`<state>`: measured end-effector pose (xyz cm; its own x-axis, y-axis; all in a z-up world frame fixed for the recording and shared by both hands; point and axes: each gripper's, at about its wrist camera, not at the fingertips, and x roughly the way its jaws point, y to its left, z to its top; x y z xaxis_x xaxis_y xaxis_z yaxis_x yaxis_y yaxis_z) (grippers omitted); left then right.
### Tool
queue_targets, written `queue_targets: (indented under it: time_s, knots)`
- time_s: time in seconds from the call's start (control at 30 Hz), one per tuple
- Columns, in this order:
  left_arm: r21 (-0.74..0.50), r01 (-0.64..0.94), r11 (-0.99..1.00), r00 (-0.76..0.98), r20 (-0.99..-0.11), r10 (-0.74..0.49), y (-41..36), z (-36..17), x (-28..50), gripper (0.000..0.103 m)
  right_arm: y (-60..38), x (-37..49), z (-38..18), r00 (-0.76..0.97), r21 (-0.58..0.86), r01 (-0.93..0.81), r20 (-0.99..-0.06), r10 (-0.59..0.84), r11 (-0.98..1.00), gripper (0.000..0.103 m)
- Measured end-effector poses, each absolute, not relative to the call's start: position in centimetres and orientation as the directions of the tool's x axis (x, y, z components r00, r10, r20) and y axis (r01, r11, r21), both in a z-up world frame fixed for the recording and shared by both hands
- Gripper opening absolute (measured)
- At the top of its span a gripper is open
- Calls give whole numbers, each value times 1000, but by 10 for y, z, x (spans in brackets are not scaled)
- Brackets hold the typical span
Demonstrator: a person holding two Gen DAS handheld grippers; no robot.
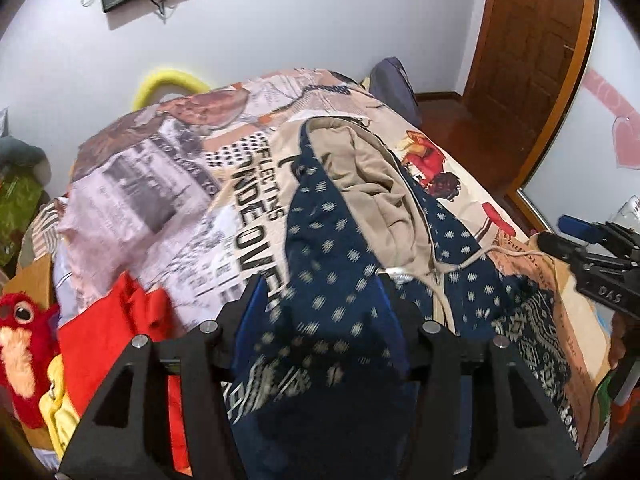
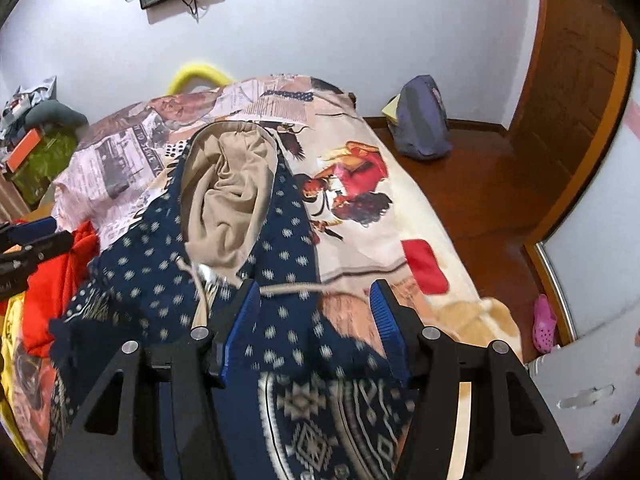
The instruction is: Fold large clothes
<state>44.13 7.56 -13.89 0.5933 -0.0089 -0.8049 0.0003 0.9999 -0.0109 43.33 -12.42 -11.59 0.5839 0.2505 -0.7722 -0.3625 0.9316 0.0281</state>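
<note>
A navy hoodie [image 1: 332, 216] with pale dots and a beige-lined hood [image 1: 368, 184] lies bunched on the bed. In the left wrist view its fabric fills the gap of my left gripper [image 1: 320, 296]. The jaws stand apart and the blurred cloth does not look pinched. In the right wrist view the hoodie [image 2: 160, 280] runs under my right gripper [image 2: 314, 300], which is open. Its blue pads [image 2: 384, 312] stand wide, with a gap on the right side. A beige drawstring [image 2: 292, 289] crosses between the fingers. Each gripper shows at the edge of the other's view: right gripper [image 1: 592, 264], left gripper [image 2: 36, 248].
A printed blanket [image 2: 360, 216] covers the bed. A red garment [image 1: 108, 320], a yellow cloth and a red plush toy [image 1: 20, 340] lie at the left edge. To the right are wooden floor, a purple bag [image 2: 420, 120], a pink shoe [image 2: 544, 320] and a door [image 1: 528, 60].
</note>
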Motion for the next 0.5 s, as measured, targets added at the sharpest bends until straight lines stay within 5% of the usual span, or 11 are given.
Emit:
queue_targets:
  time_s: [0.5]
  knots:
    - [-11, -44, 999, 508, -861, 13, 71, -207, 540, 54, -76, 542, -190, 348, 253, -282, -872, 344, 926, 53]
